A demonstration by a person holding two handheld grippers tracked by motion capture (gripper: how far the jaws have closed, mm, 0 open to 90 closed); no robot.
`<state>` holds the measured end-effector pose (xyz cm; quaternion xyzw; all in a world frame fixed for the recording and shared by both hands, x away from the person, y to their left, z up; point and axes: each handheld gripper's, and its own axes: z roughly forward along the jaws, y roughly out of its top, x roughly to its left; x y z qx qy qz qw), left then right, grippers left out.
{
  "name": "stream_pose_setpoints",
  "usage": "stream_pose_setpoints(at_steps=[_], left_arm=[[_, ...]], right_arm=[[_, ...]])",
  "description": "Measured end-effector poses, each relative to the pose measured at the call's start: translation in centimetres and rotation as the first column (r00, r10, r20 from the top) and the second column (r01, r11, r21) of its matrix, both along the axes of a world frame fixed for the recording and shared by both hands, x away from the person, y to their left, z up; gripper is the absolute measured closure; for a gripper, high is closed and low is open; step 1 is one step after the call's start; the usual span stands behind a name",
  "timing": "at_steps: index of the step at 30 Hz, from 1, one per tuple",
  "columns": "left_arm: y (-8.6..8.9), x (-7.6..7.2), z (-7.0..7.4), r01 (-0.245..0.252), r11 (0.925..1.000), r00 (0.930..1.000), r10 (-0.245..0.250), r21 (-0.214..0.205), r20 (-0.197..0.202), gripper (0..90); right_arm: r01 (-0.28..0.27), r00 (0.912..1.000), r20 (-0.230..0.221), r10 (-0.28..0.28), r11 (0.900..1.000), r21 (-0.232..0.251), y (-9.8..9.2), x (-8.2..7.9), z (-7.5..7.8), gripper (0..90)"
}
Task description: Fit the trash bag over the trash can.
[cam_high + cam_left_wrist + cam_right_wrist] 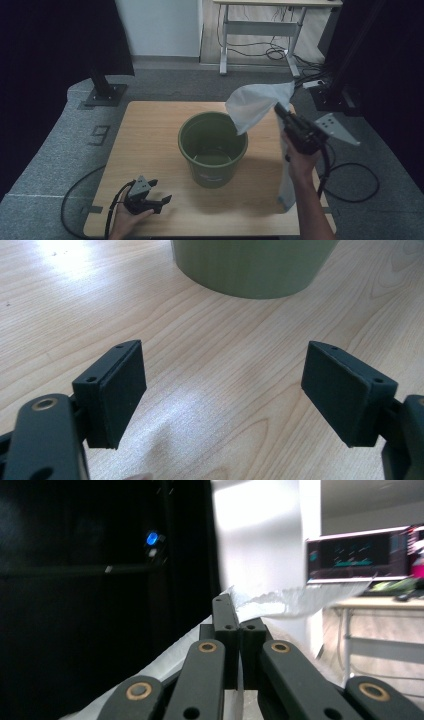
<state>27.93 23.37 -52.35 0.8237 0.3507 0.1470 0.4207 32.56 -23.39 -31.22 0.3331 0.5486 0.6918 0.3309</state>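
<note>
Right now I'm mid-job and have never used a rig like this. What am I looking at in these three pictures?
There is no robot arm here. A person holds a hand-held gripper in each hand at a wooden table.

The high view looks down from above the person's side. A green bucket stands in the middle of the table. The left gripper rests low near the front edge. The right gripper is raised beside the bucket, jaws shut on a white bag, which billows over the bucket's rim while the rest hangs down past the hand.

The left gripper view looks along that gripper's own jaws: they stand wide apart with nothing between them, bare table below and the bucket ahead.

The right gripper view looks along its jaws, closed together with the bag's thin plastic pinched between them.
</note>
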Motion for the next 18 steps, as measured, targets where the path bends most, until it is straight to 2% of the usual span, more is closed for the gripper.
stream_pose_setpoints(at_steps=[1,2,3,4,5,8,9,10,14,15,18], left_arm=[[0.0,0.0,0.0,0.0,1.0,1.0,0.0,0.0,0.0,17.8],[0.0,0.0,0.0,0.0,1.0,1.0,0.0,0.0,0.002,17.8],[0.0,0.0,0.0,0.0,1.0,1.0,0.0,0.0,0.002,17.8],[0.1,0.0,0.0,0.002,1.0,1.0,-0.002,0.005,0.001,17.8],[0.1,0.0,0.0,0.001,1.0,1.0,-0.001,0.004,0.002,17.8],[0.0,0.0,0.0,0.001,1.0,1.0,-0.001,0.003,-0.001,17.8],[0.0,0.0,0.0,0.001,1.0,1.0,-0.001,0.003,-0.001,17.8],[0.0,-0.1,0.0,0.001,1.0,1.0,-0.001,0.005,0.001,17.7],[0.0,-0.1,0.0,0.003,1.0,1.0,-0.003,0.004,0.001,17.8],[0.0,-0.1,0.0,0.003,1.0,1.0,-0.003,0.006,0.001,17.8],[-0.1,-0.1,-0.1,0.005,0.9999,1.0,-0.005,0.01,-0.001,17.8]], right_arm=[[0.0,1.0,0.0,0.0,1.0,0.0,0.0,0.0,0.0,88.8],[-0.03,0.9994,-0.018,0.029,0.9988,-0.039,1.5,0.0,-1.2,88.9],[-0.03,0.9994,-0.018,0.029,0.9988,-0.039,1.5,0.0,-1.2,88.9],[-0.039,0.9989,-0.027,0.038,0.9977,-0.056,2.2,0.0,-1.9,88.8],[-0.072,0.9961,-0.057,0.067,0.9941,-0.081,3.5,0.0,-3.5,88.9],[-0.112,0.9896,-0.101,0.102,0.9887,-0.1,4.8,0.1,-5.3,88.8],[-0.112,0.9896,-0.101,0.102,0.9887,-0.1,4.8,0.1,-5.3,88.8],[-0.137,0.984,-0.129,0.123,0.9847,-0.108,5.5,0.1,-6.6,88.8],[-0.159,0.9779,-0.155,0.14,0.9798,-0.121,6.1,0.1,-7.8,88.8],[-0.178,0.9727,-0.173,0.155,0.9757,-0.128,6.4,0.0,-8.4,88.8],[-0.198,0.9675,-0.184,0.173,0.9722,-0.125,6.6,-0.3,-8.9,88.8]])
